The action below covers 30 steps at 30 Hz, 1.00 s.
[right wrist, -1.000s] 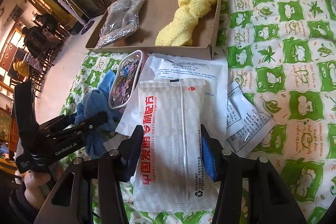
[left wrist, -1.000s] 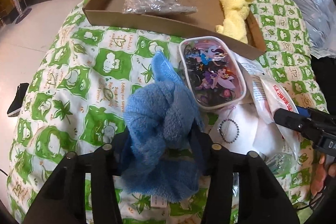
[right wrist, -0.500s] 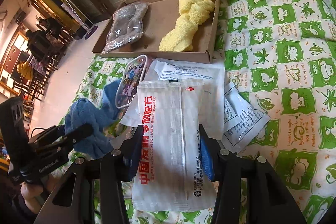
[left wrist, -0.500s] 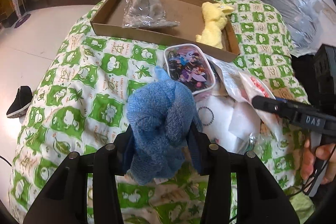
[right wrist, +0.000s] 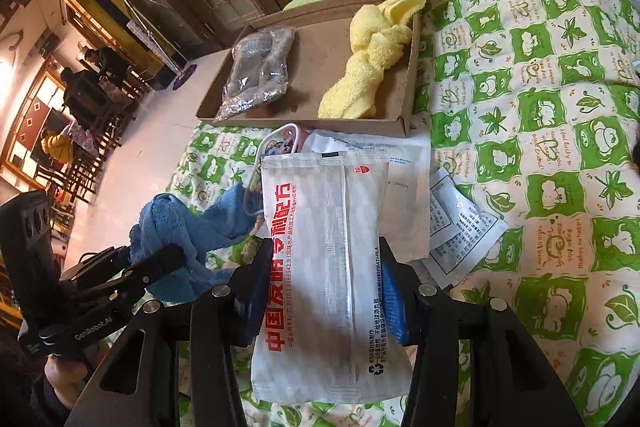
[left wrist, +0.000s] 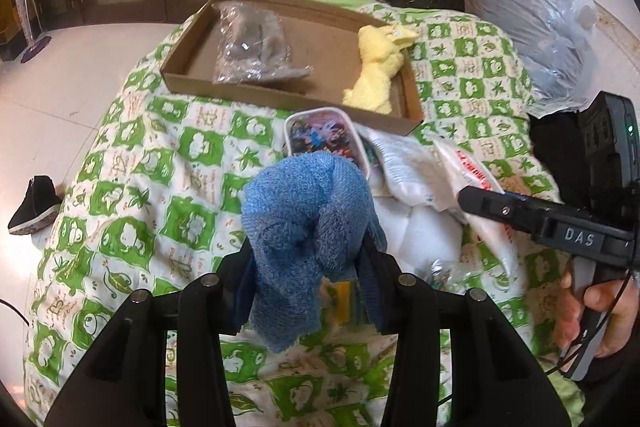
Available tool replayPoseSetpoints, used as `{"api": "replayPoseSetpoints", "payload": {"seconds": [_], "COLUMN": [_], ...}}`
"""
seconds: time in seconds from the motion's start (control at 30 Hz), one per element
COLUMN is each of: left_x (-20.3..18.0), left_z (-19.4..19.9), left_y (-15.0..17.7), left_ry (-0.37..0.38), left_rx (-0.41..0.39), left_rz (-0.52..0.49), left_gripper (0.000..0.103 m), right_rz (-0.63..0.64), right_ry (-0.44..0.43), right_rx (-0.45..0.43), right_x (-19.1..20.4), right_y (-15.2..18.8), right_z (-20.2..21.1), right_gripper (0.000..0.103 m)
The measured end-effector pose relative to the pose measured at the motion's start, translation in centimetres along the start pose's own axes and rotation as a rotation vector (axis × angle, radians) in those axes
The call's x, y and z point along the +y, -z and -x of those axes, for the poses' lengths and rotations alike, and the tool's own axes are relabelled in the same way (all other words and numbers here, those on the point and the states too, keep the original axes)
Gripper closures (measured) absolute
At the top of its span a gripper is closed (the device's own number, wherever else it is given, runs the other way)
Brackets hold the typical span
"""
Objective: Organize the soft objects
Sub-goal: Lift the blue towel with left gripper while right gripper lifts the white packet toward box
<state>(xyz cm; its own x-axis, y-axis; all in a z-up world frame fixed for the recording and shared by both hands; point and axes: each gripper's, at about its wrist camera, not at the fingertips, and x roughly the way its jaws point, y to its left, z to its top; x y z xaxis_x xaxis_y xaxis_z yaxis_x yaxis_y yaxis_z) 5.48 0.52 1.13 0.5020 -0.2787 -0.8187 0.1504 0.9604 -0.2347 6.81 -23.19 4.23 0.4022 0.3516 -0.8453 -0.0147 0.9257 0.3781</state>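
A knotted blue towel hangs above the green patterned quilt, with my left gripper shut on it. The same blue towel shows at the left of the right wrist view. My right gripper is shut on a white packet with red print, lifted off the quilt. Further back lies a shallow cardboard box holding a knotted yellow towel and a grey item in clear plastic. In the right wrist view the cardboard box and yellow towel lie ahead.
A clear pouch with cartoon print lies just before the box. White paper sachets lie on the quilt. A large plastic bag stands at the back right. A black shoe sits on the floor at the left.
Both grippers have risen with their loads: the blue towel and the white packet hang higher above the quilt, and more of the box and room shows in both views.
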Motion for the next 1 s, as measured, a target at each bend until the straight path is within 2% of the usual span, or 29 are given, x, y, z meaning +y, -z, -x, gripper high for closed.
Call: {"api": "replayPoseSetpoints", "payload": {"seconds": [0.4,1.0], "left_x": [-1.2,-2.1], "left_z": [0.8,-0.1], "left_y": [-2.0,-4.4], "left_ry": [0.008,0.000], "left_rx": [-0.027,-0.025], "left_rz": [-0.034,-0.068], "left_gripper": [0.060,0.060], "right_rz": [-0.021,-0.004], "right_ry": [0.007,0.017], "right_rx": [-0.021,-0.021], "right_x": [-0.7,-0.7], "right_y": [-0.2,-1.5], "right_z": [0.6,0.2], "right_gripper": [0.056,0.056]}}
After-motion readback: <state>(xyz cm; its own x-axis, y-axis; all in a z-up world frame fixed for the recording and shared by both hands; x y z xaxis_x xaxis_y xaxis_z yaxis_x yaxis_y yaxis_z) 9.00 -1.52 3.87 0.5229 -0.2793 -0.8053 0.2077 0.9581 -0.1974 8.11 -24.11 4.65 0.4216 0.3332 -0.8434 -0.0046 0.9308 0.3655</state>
